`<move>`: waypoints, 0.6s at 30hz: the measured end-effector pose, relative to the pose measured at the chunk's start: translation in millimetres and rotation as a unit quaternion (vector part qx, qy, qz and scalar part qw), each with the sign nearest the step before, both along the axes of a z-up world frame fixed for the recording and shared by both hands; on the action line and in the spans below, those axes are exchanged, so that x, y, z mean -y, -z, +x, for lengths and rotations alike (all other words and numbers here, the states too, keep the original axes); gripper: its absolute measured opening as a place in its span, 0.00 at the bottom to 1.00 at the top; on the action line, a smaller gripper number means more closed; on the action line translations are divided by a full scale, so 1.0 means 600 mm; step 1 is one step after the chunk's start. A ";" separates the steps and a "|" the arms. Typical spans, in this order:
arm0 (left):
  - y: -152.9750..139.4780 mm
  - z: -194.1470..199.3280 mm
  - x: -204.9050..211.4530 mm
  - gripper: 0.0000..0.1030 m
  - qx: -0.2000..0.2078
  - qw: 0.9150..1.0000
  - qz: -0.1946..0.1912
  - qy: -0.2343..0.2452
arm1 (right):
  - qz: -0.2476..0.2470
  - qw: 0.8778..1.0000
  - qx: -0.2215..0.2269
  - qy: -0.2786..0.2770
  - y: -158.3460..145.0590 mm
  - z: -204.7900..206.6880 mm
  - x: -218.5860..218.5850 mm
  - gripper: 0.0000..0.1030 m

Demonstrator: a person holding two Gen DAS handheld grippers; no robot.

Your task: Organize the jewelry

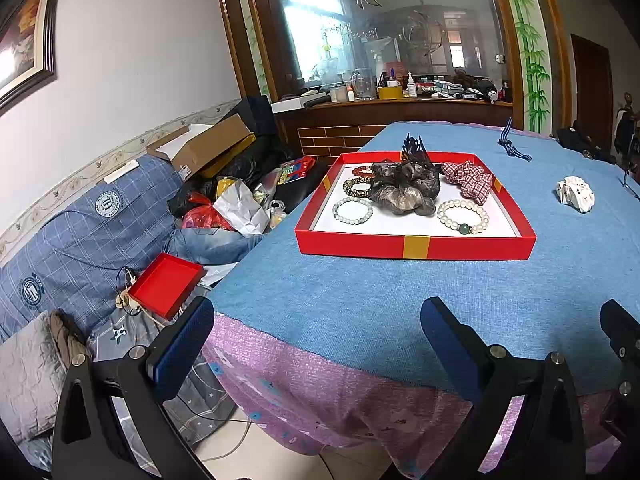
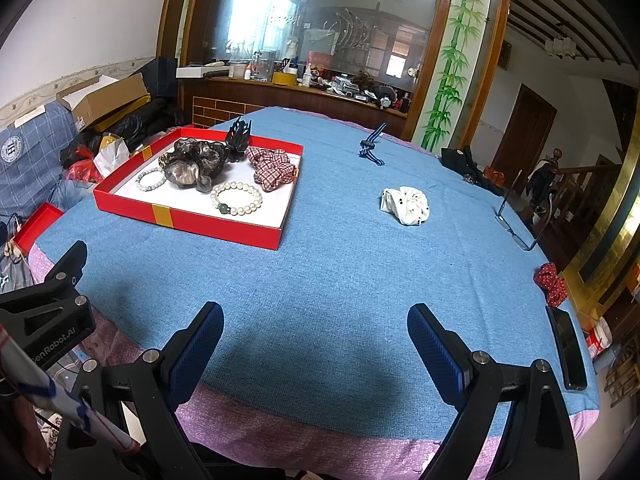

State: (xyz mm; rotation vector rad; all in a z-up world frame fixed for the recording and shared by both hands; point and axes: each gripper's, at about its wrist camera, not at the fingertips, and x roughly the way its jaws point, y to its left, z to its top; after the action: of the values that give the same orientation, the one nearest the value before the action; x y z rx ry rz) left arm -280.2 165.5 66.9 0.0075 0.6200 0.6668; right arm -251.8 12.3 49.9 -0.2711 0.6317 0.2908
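Observation:
A red tray on the blue tablecloth holds bead bracelets, a dark scrunchie, a checked red scrunchie and a black hair claw. A white dotted scrunchie, a striped blue band and a red dotted scrunchie lie loose on the cloth. My left gripper is open and empty at the near table edge. My right gripper is open and empty beside it.
Glasses and a black phone lie near the table's right edge. A cluttered sofa with a small red lid stands to the left. A wooden counter is behind the table.

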 end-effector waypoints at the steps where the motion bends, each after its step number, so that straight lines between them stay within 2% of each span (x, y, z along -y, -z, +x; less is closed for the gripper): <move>1: 0.000 0.000 0.000 1.00 0.000 1.000 0.000 0.000 | 0.000 1.000 0.000 0.000 0.000 0.000 0.000 0.93; 18: 0.001 -0.001 0.000 1.00 0.000 1.000 0.000 0.000 | -0.001 1.000 0.000 0.000 0.000 0.002 0.000 0.93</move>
State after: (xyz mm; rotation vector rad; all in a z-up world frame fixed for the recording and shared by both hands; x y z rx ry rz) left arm -280.7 165.3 66.6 0.0069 0.6200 0.6674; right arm -250.8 12.1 50.0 -0.2721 0.6321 0.2903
